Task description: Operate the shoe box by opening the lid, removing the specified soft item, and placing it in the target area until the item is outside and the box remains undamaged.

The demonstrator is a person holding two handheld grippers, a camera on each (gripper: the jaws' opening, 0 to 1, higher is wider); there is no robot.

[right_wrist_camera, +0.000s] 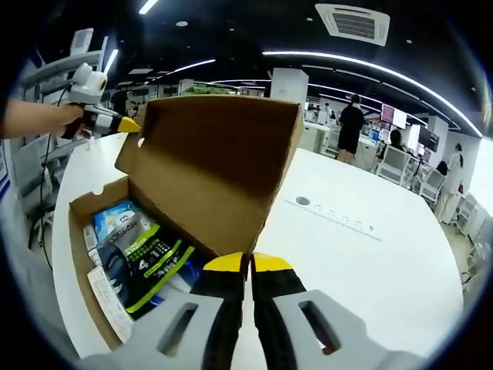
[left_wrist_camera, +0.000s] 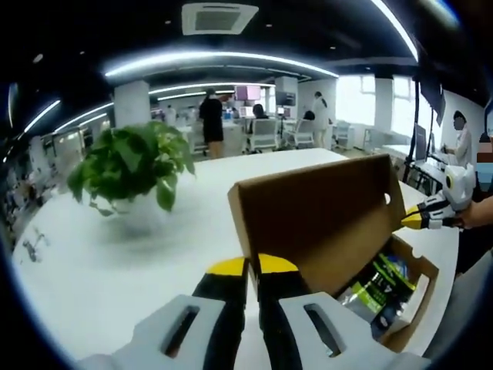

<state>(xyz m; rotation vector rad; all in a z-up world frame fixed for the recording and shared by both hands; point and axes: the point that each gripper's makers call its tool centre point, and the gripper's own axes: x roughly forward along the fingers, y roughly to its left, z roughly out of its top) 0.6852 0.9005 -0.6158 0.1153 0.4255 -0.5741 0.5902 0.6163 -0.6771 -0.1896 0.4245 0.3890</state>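
Observation:
A brown cardboard shoe box point(left_wrist_camera: 420, 277) point(right_wrist_camera: 77, 231) stands on the white table with its lid point(left_wrist_camera: 316, 216) point(right_wrist_camera: 216, 169) raised almost upright. Inside lie green-and-black packets point(left_wrist_camera: 381, 281) point(right_wrist_camera: 150, 258), a blue packet point(right_wrist_camera: 115, 220) and white paper. My left gripper point(left_wrist_camera: 252, 266) point(right_wrist_camera: 127, 123) is shut, its yellow tips pinching one end of the lid. At the lid's other end my right gripper point(right_wrist_camera: 248, 262) point(left_wrist_camera: 412, 220) is shut on the cardboard edge too.
A potted green plant point(left_wrist_camera: 131, 166) stands on the white table point(left_wrist_camera: 115, 262) point(right_wrist_camera: 362, 262) left of the box. A flat power strip point(right_wrist_camera: 335, 216) is set in the tabletop beyond the lid. Office desks, chairs and several people are far behind.

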